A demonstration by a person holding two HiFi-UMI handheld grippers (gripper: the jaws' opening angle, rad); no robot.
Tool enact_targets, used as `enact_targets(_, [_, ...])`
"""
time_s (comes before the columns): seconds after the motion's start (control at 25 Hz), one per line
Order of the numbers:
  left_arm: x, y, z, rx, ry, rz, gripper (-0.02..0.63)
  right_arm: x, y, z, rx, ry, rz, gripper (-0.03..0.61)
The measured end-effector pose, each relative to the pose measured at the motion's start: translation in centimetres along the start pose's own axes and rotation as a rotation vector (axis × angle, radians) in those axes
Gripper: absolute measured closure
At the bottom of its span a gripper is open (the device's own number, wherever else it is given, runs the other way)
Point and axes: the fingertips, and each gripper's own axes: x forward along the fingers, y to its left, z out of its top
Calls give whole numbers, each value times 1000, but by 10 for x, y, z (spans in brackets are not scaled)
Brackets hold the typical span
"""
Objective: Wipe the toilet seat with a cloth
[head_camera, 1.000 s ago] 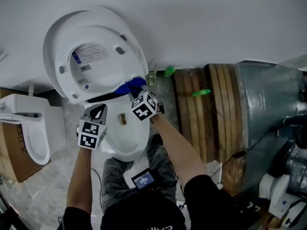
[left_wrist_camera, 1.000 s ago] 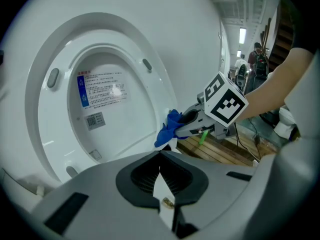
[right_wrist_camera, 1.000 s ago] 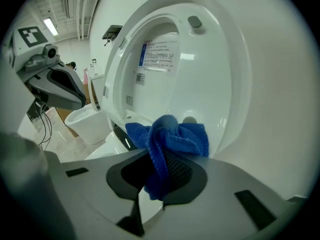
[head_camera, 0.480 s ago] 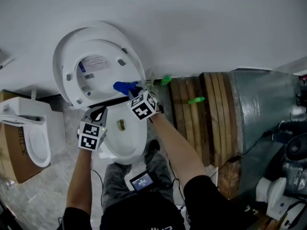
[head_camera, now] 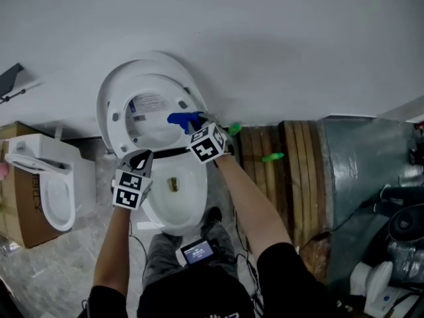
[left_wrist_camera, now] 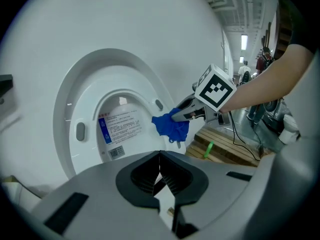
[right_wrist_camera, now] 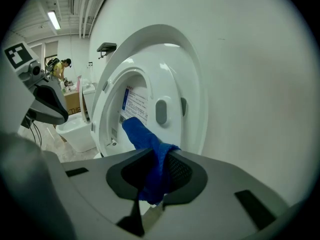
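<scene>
The right gripper (head_camera: 194,120) has its jaws clamped on a bright blue fabric cloth (right_wrist_camera: 146,143), which bunches between the pads. The cloth's free end sticks forward to the upturned white plastic toilet seat (head_camera: 119,109). In the left gripper view the cloth sits on the right side of the seat's ring, just below a grey oval bumper (left_wrist_camera: 159,104), and seems to touch it.

The left gripper (head_camera: 140,157) has its jaws pressed together with nothing between them. It hovers in front of the seat's lower left edge, apart from it.

A blue-and-white printed label (left_wrist_camera: 118,126) shows through the seat's opening. The white ceramic bowl (head_camera: 187,212) lies below the seat. A stack of brown wooden boards (head_camera: 295,164) stands right of the seat, and a second white toilet (head_camera: 46,191) stands to its left.
</scene>
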Motion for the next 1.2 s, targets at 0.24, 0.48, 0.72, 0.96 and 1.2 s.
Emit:
enact_targets(0.24, [-18, 16, 20, -5, -21, 25, 603, -13, -6, 40, -33, -23, -12, 509])
enact_targets(0.48, [-31, 24, 38, -13, -45, 40, 603, -21, -8, 70, -71, -34, -17, 509])
enact_targets(0.72, [-45, 35, 53, -12, -64, 62, 603, -28, -7, 109, -102, -72, -18, 509])
enact_targets(0.96, [-68, 53, 56, -24, -75, 101, 603, -28, 9, 150, -150, -100, -2, 509])
enact_targets(1.2, [-86, 70, 50, -38, -68, 135, 603, -22, 31, 184, -193, -127, 26, 509])
